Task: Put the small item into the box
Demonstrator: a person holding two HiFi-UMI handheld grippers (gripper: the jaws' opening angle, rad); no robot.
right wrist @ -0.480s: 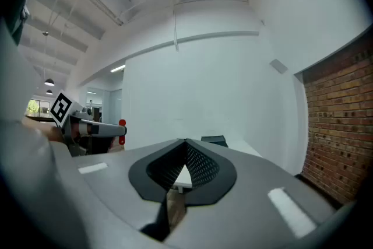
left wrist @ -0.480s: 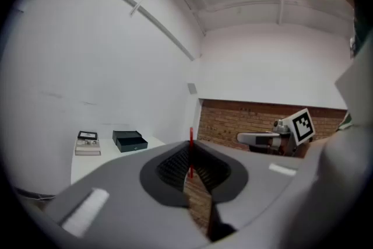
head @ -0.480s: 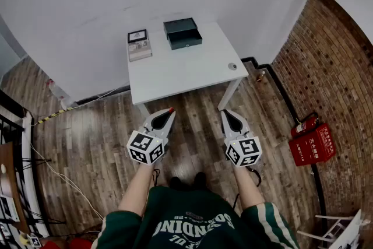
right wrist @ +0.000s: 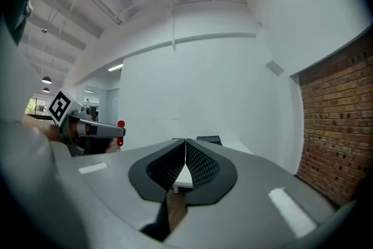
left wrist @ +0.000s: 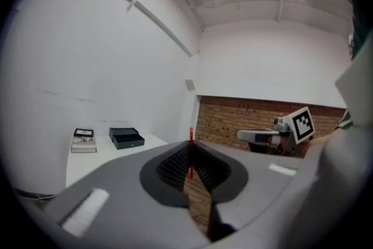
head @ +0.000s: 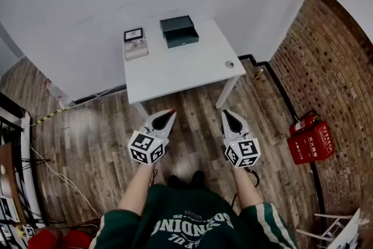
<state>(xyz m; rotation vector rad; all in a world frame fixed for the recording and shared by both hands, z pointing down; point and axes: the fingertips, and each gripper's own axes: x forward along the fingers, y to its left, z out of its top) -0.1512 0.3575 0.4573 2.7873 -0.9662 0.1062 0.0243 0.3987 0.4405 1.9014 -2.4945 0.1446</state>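
A dark green box [head: 179, 31] with a lid stands at the far side of a white table [head: 180, 70]; it also shows in the left gripper view as the dark box [left wrist: 126, 138]. Beside it on the left lies a small white case with a dark framed top [head: 135, 44], seen too as the small case [left wrist: 84, 140]. My left gripper [head: 169, 112] and right gripper [head: 227, 114] hang over the wooden floor, short of the table, both shut and holding nothing. A small round object [head: 229, 65] rests near the table's right edge.
White walls meet behind the table. A brick wall [head: 326, 67] runs along the right, with a red fire extinguisher box [head: 312, 140] at its foot. Cables [head: 52, 172] trail across the wooden floor at left.
The view has shifted slightly: the table and its things sit a little farther left and up in the head view. Both grippers hold the same pose.
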